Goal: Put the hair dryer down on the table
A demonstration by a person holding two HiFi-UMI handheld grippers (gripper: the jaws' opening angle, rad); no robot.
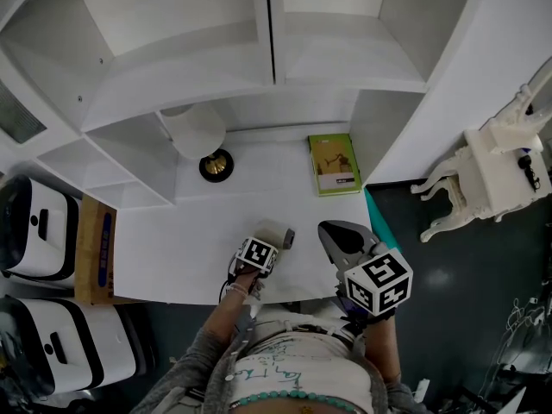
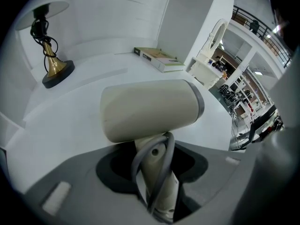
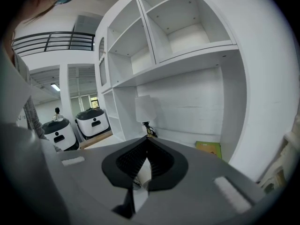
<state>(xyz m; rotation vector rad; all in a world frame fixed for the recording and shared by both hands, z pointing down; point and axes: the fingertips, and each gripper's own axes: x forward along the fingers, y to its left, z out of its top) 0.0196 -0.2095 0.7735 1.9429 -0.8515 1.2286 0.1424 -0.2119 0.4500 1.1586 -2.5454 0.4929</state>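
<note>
1. White table (image 1: 172,248) below a shelf unit is my work surface, and its front part is bare.
2. The left gripper (image 2: 154,182) has its jaws clamped on the handle of the dryer (image 2: 150,109). The cord (image 2: 140,158) is looped along the handle inside the grip, which I judge keeps it from trailing.
3. The barrel lies crosswise beyond the jaws, over the table's front part. I cannot tell whether it touches the table.
4. The right gripper (image 3: 143,146) has its jaw tips together and holds nothing. It sits by the table's front right corner, beside the set-down area.
5. The lamp (image 1: 216,164) and book (image 1: 334,164) stand at the back, well apart from the dryer, so I judge the landing spot unobstructed.
</note>
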